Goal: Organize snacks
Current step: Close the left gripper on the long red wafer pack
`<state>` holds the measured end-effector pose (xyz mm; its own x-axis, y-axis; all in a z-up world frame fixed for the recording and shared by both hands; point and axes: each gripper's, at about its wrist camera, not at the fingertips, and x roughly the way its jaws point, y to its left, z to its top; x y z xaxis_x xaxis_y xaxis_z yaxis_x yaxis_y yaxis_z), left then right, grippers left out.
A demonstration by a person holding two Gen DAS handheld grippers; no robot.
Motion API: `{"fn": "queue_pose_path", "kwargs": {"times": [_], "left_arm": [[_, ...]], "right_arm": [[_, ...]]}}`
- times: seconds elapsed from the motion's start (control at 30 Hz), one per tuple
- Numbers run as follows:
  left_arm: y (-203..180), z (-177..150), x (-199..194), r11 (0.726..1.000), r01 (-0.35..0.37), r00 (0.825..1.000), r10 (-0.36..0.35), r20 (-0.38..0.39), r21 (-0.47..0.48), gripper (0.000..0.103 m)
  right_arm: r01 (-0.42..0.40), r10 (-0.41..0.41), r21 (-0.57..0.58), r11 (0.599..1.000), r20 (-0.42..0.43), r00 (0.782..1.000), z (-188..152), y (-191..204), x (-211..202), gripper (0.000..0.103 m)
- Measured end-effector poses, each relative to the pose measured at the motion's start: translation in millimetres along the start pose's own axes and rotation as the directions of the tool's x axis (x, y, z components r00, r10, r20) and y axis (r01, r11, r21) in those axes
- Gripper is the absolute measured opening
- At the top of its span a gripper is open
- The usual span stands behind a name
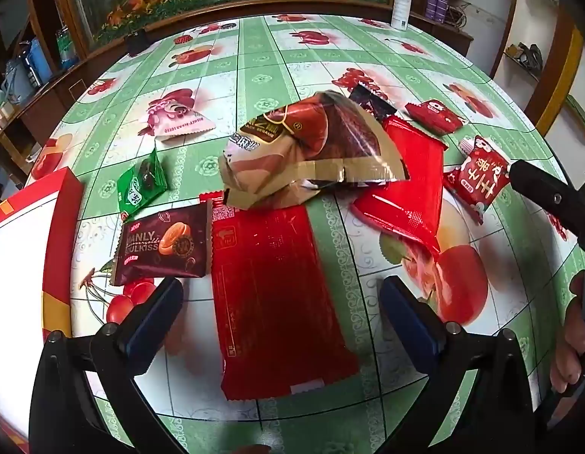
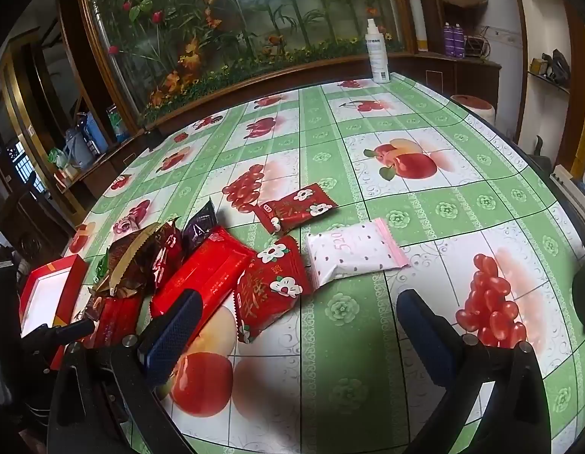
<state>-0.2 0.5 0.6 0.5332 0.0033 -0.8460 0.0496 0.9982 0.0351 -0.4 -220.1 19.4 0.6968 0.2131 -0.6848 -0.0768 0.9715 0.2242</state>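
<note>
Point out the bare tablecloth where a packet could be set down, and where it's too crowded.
Free: the stretch between the spray bottle and the white dotted packet, and the right side past that packet. Crowded: the pile around the brown bag and long red packet, beside the red box.

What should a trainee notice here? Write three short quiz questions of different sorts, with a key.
1. True or false: the left gripper is shut on the long red foil wrapper.
2. Which packet overlaps that wrapper's far end? A) crumpled brown-and-tan foil bag B) white dotted pouch with pink edge C) small green sachet
3. Fill in: the red-rimmed box holds ____ snacks.

Key: 1 false, its jaws stand open; 2 A; 3 no visible.
</note>
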Motion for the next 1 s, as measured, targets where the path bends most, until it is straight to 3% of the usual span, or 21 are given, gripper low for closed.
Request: {"fn": "queue_pose_path", "kwargs": {"times": [0.47, 0.6, 0.73, 0.8, 1.0], "left_arm": [[12, -11, -1, 0.999, 0.045, 0.999, -0.045, -0.021, -0.030, 0.103], [35, -19, -15, 0.989, 0.097, 0.995, -0.099, -0.010, -0.109, 0.103], [48, -20, -30, 0.991, 0.028, 0.999, -0.024, 0.031, -0.131, 0.103], [44, -18, -32, 0.990, 0.025, 0.999, -0.020, 0.036, -0.136, 0.103], [16, -15, -7, 0.997, 0.024, 0.997, -0.029, -0.070, -0.071, 0.103]], "right_arm": [[-0.005, 0.005, 0.007, 1.000, -0.007, 1.000, 1, -2, -1, 0.103], [-0.011, 0.011, 0.016, 1.000, -0.008, 1.000, -2, -3, 2, 0.103], [-0.034, 0.034, 0.029, 0.999, -0.010, 0.999, -2, -5, 0, 0.103], [-0.041, 0.041, 0.028, 0.999, -0.012, 0.999, -2, -4, 0, 0.103], [-0.042, 0.041, 0.049, 0.998, 0.018, 0.999, -2, -6, -6, 0.103]]}}
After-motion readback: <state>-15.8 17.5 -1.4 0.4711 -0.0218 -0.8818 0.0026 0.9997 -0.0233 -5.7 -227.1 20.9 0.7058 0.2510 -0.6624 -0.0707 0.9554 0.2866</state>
